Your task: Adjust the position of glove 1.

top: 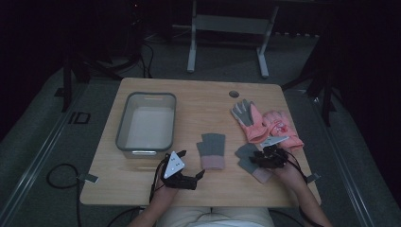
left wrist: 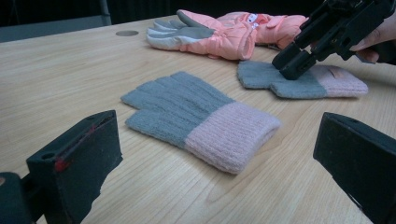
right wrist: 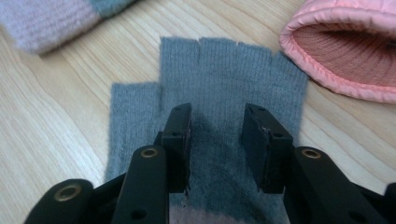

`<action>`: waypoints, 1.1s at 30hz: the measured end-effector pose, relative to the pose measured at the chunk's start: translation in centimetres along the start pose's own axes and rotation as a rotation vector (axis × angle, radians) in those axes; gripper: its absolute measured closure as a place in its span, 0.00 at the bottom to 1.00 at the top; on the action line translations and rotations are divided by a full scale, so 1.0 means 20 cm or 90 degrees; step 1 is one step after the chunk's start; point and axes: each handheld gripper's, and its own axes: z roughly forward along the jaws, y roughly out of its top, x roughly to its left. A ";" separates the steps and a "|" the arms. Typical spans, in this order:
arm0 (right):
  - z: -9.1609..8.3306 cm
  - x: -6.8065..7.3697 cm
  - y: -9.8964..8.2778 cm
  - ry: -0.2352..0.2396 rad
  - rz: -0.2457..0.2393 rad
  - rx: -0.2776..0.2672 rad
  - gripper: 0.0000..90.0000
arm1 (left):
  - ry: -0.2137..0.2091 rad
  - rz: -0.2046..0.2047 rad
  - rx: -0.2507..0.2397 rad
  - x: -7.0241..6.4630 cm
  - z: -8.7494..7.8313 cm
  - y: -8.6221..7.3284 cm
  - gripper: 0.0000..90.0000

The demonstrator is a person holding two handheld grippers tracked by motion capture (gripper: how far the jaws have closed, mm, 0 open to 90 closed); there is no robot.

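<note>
Crowding the right gripper (top: 257, 157): pink ski gloves (top: 265, 124), grey knit glove (top: 211, 149).

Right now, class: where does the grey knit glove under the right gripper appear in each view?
High view: grey knit glove lies right of centre, partly under the right gripper.
Left gripper view: upper right, the right gripper pressing on it.
Right gripper view: centre, beneath the open jaws.
Shared landmark: the pink ski glove beside it.
</note>
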 end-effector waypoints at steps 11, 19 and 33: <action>-0.01 0.04 0.00 -0.002 0.022 0.012 0.95 | 0.000 0.000 0.001 0.00 0.00 0.00 0.00; -0.20 0.17 0.05 -0.030 0.106 -0.066 0.95 | 0.001 0.000 0.000 0.00 0.00 0.00 0.00; -0.23 0.25 -0.05 -0.185 0.331 -0.100 0.95 | 0.003 0.003 0.001 0.00 0.00 0.00 0.00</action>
